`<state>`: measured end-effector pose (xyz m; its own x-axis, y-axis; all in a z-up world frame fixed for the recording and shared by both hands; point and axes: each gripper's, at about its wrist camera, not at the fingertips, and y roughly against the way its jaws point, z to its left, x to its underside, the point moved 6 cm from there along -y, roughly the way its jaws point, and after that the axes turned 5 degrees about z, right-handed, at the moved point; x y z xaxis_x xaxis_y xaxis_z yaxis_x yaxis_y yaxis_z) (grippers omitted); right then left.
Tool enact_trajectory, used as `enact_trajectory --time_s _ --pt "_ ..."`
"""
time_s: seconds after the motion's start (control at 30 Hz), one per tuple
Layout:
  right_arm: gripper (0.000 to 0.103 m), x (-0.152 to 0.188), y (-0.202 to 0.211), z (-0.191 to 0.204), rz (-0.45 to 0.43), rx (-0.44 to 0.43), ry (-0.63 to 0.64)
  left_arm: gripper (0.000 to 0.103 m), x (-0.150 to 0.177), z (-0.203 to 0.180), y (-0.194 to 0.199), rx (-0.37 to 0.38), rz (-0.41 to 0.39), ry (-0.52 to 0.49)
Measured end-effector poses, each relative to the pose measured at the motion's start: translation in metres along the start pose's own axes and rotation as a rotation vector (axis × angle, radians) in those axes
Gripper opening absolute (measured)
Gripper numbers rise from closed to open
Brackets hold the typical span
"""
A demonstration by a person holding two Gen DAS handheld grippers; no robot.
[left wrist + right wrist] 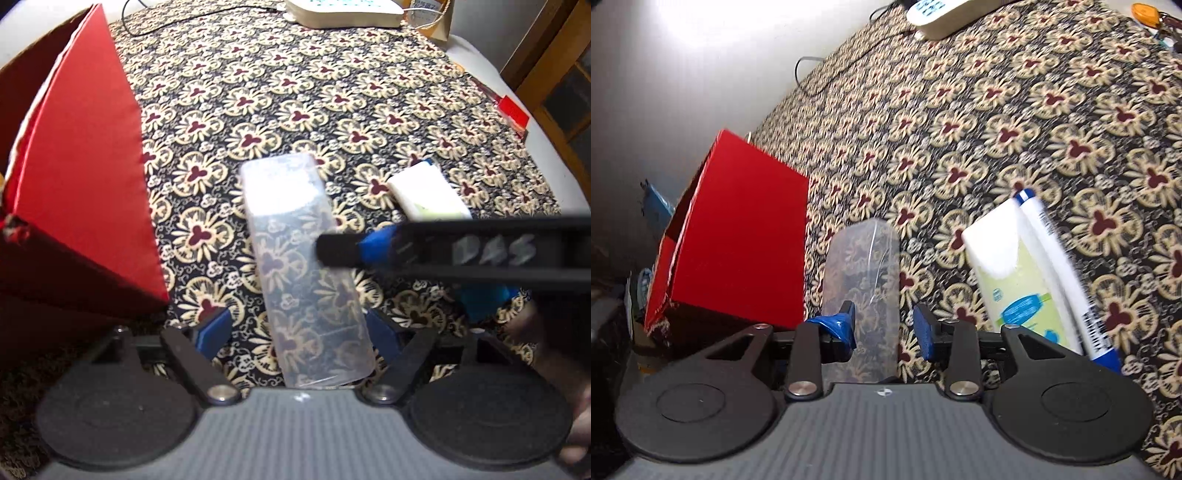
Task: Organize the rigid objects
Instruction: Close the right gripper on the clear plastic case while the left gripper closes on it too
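A clear plastic box (295,258) reaches forward from between the fingers of my left gripper (297,330). That gripper stands open: its right pad is at the box's side and a gap shows at its left pad. My right gripper (884,328) is open around the same clear box (864,258); its left pad touches the box and its right pad stands apart. One right finger (340,253) comes in from the right against the box. An open red box (81,177) stands to the left, also in the right wrist view (738,240).
A white and green tissue pack (1008,266) and a white pen with blue ends (1060,266) lie right of the clear box on the patterned cloth (332,92). At the far edge sit a white device (343,13) and a black cable (166,22). A hand shows at the lower right.
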<state>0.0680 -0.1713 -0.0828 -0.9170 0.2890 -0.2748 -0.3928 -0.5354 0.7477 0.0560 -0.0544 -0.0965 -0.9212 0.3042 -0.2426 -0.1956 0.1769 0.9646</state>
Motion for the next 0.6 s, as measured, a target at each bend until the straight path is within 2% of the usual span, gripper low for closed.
enact_trajectory --time_s 0.27,0.4,0.6 --pt "0.019 -0.018 0.042 -0.017 -0.130 -0.006 -0.042 0.079 0.000 0.001 -0.002 -0.010 -0.007 -0.007" --pt "0.019 -0.027 0.061 -0.022 -0.192 0.027 -0.042 0.079 -0.001 -0.001 -0.002 -0.009 -0.011 -0.015" --pt "0.019 -0.026 0.067 -0.029 -0.197 0.046 -0.047 0.079 -0.003 -0.006 -0.004 -0.030 -0.021 -0.029"
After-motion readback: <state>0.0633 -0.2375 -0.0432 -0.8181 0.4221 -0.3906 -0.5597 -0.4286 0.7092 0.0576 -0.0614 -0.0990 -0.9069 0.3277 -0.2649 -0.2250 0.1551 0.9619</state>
